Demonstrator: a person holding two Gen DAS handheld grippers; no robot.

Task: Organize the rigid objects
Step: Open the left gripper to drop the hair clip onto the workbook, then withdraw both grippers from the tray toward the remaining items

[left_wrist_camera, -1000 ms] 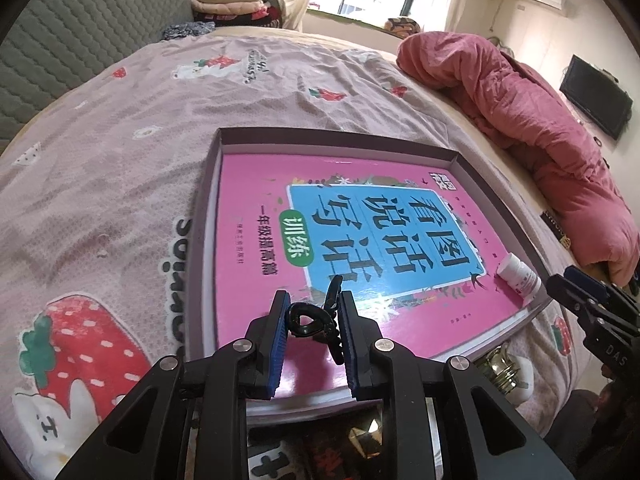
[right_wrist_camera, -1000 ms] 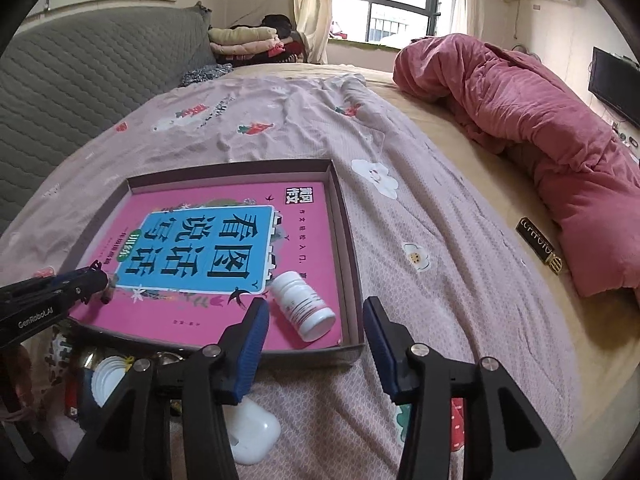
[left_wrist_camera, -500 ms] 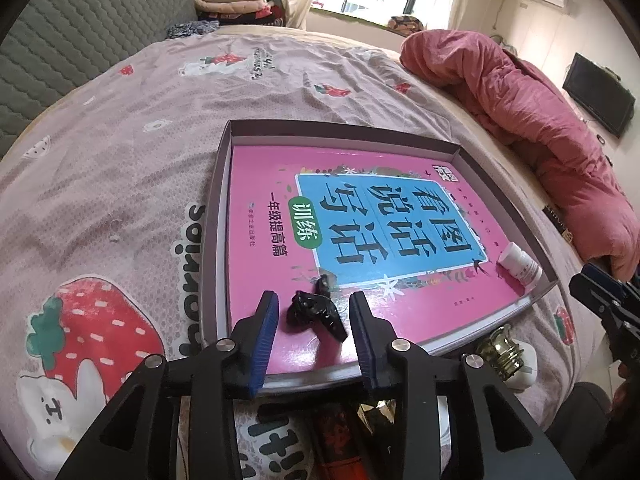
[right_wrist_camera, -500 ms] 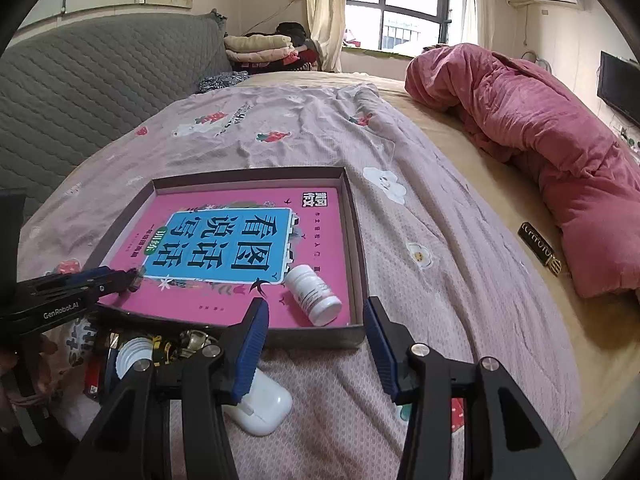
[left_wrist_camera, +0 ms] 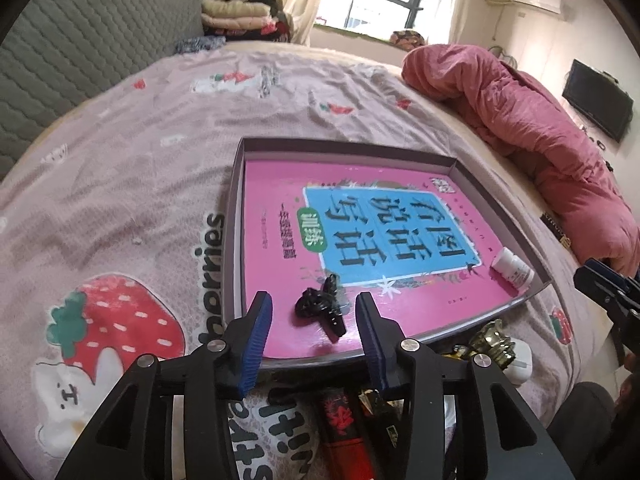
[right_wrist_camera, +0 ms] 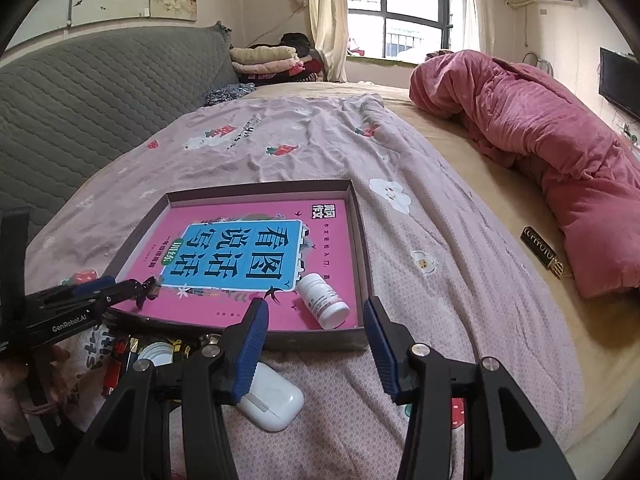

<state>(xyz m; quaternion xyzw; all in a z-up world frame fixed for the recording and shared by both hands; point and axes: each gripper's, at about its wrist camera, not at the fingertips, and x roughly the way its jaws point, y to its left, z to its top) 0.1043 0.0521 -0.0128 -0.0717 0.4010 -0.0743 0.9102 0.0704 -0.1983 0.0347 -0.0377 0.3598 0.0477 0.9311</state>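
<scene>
Three items now lie inside the shallow box (right_wrist_camera: pixel 362 264) on the bed (right_wrist_camera: pixel 460 264): a pink book (left_wrist_camera: pixel 360 240) covering its floor, a white pill bottle (right_wrist_camera: pixel 323 300) lying on its side near the right front corner, and a black hair clip (left_wrist_camera: pixel 322 308) near the front edge. Judged from this, the sorting is partly done. Outstanding in front of the box: a white earbud case (right_wrist_camera: pixel 268 398) and a small heap of mixed items (right_wrist_camera: pixel 152 354), among them a red piece and a brassy one, too crowded to identify fully. A dark bar-shaped object (right_wrist_camera: pixel 542 254) lies apart beside the pink quilt (right_wrist_camera: pixel 560 152).

The clip is glossy black, curled, resting free on the book cover.

Left gripper (left_wrist_camera: pixel 314 316): jaws have just been opening and stand moderately wide on either side of the clip, pads clear of it. Right gripper (right_wrist_camera: pixel 316 336): jaws wide, nothing between them, hovering above the box's front wall, with the earbud case below its left finger.
</scene>
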